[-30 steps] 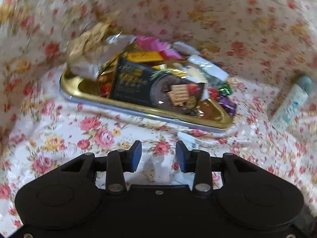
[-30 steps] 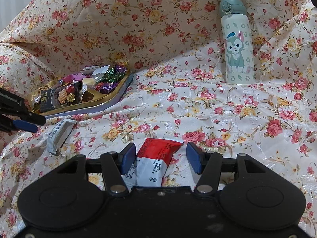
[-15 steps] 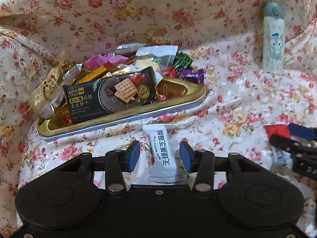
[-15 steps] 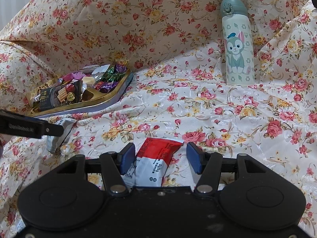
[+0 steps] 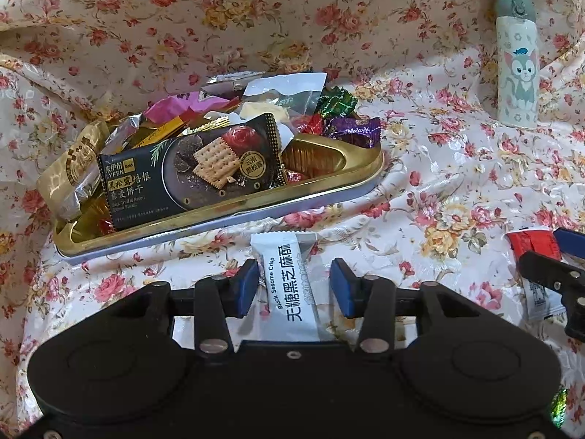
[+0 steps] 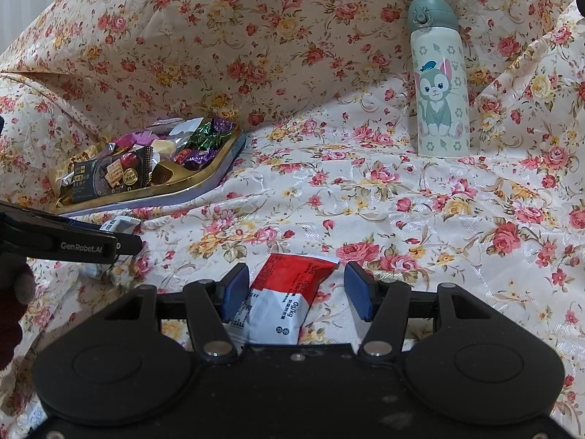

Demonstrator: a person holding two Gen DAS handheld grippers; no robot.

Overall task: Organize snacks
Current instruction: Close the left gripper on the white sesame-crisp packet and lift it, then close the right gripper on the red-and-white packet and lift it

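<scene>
A gold tray (image 5: pixel 321 192) on the flowered cloth holds several wrapped snacks, with a black cracker packet (image 5: pixel 190 172) on top. It also shows in the right wrist view (image 6: pixel 204 179). My left gripper (image 5: pixel 294 289) is open, its fingers on either side of a white black-sesame crisp packet (image 5: pixel 292 289) that lies on the cloth in front of the tray. My right gripper (image 6: pixel 294 291) is open around a red and white packet (image 6: pixel 285 300) lying on the cloth. The left gripper also shows in the right wrist view (image 6: pixel 120 243).
A pale green bottle with a cat drawing (image 6: pixel 440 84) stands upright at the back right, also seen in the left wrist view (image 5: pixel 517 62). The flowered cloth (image 6: pixel 402 212) rises in folds behind the tray.
My left gripper has swung from facing the tray to straddling the white sesame packet and has moved closer to it. The right gripper has stayed over the red and white packet.
</scene>
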